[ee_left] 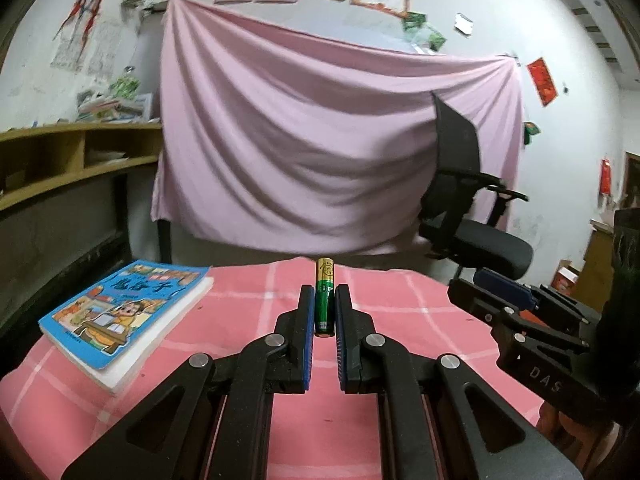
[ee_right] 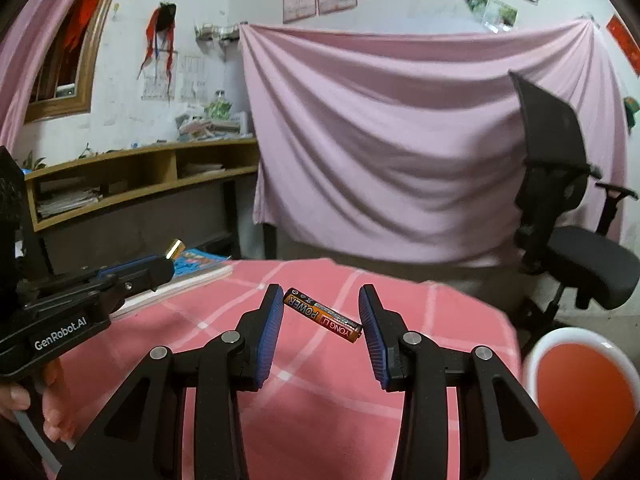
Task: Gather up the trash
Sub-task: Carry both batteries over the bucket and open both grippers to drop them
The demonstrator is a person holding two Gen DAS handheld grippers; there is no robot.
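My left gripper (ee_left: 324, 300) is shut on a green and gold battery (ee_left: 325, 296), which stands upright between the blue pads above the pink checked tablecloth (ee_left: 400, 320). My right gripper (ee_right: 320, 308) is shut on an orange and black battery (ee_right: 323, 315), clamped end to end between its pads and slanting down to the right. In the right wrist view the left gripper (ee_right: 160, 266) shows at the left with the battery's gold tip (ee_right: 175, 249) sticking out. In the left wrist view the right gripper (ee_left: 516, 292) shows at the right.
A blue children's book (ee_left: 120, 312) lies on the table's left part. A white bin with an orange liner (ee_right: 584, 392) stands beside the table at lower right. A black office chair (ee_right: 568, 216) and a hanging pink sheet (ee_right: 400, 140) are behind. Wooden shelves (ee_right: 140, 180) are at the left.
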